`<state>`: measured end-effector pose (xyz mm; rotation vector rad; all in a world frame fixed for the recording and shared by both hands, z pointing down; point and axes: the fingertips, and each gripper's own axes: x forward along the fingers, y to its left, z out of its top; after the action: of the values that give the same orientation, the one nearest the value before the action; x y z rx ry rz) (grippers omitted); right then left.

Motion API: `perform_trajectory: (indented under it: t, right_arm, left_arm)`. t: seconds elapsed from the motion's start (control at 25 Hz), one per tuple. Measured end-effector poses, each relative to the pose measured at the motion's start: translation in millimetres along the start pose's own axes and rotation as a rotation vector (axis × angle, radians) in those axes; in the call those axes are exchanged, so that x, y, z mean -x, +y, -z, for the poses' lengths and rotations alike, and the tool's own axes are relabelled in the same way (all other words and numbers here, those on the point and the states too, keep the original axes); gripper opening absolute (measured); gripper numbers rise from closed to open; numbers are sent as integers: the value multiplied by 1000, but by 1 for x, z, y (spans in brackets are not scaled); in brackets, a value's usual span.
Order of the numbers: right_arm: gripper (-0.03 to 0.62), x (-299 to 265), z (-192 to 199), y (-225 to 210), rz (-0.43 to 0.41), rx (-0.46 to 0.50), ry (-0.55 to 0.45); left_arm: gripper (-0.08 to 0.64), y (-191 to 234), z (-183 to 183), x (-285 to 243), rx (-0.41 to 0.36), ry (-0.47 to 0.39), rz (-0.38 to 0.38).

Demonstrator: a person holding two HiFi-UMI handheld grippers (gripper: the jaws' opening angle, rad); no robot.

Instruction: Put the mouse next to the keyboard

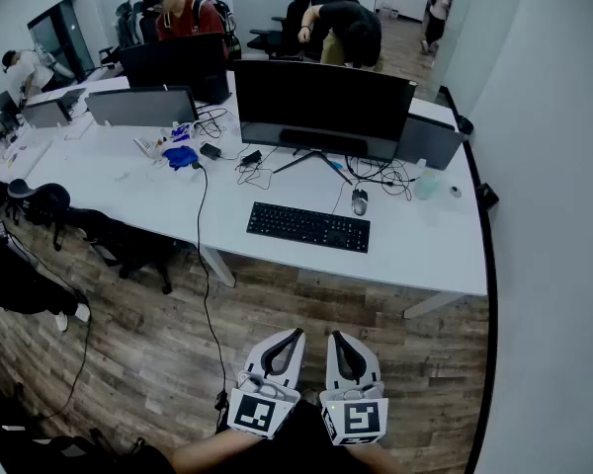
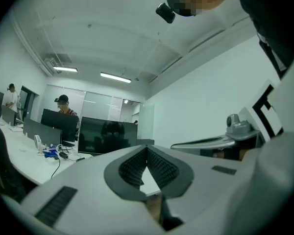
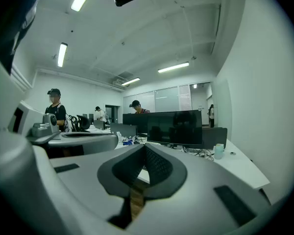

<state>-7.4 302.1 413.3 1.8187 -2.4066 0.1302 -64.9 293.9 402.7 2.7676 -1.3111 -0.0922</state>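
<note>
Head view is the only one that actually shows the mouse. It sits on the white tabletop, just behind the right rear corner of the keyboard and close to the cables under the monitor. Its long axis runs roughly away from the person, toward the monitor, while the keyboard lies crosswise with a slight tilt. Both claws are held low over the wood floor, side by side and well short of the tabletop. From the right claw the mouse is straight ahead and a touch to the right, and the left claw would have to reach across, so I'd say the right one is the obvious pick. Both gripper views show what the head view can't really confirm: each claw has its ribbed pads pressed together at the tips with nothing between them. They miss the mouse and keyboard completely though, since both cameras look level across the room and the claw bodies block the near tabletop. You only get the monitor and some people at the far desks. My guess is nothing has started yet, and the claw has to open before it reaches the mouse.
</note>
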Motion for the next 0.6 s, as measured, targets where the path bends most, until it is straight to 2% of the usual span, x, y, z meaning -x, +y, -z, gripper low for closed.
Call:
perform_trajectory:
  t: [0.16, 0.36, 0.52, 0.6]
  right_arm:
    - [17, 17, 4, -11, 5, 0, -4]
    - [18, 26, 13, -32, 6, -84, -6]
    - [18, 17, 19, -48, 7, -119, 0]
    - [18, 5, 19, -55, 10, -105, 4]
  left_arm:
    - [5, -17, 4, 1, 7, -2, -9]
    - [5, -28, 10, -6, 19, -3, -16]
    - [5, -24, 15, -20, 6, 13, -16]
    - [5, -19, 20, -30, 19, 14, -12]
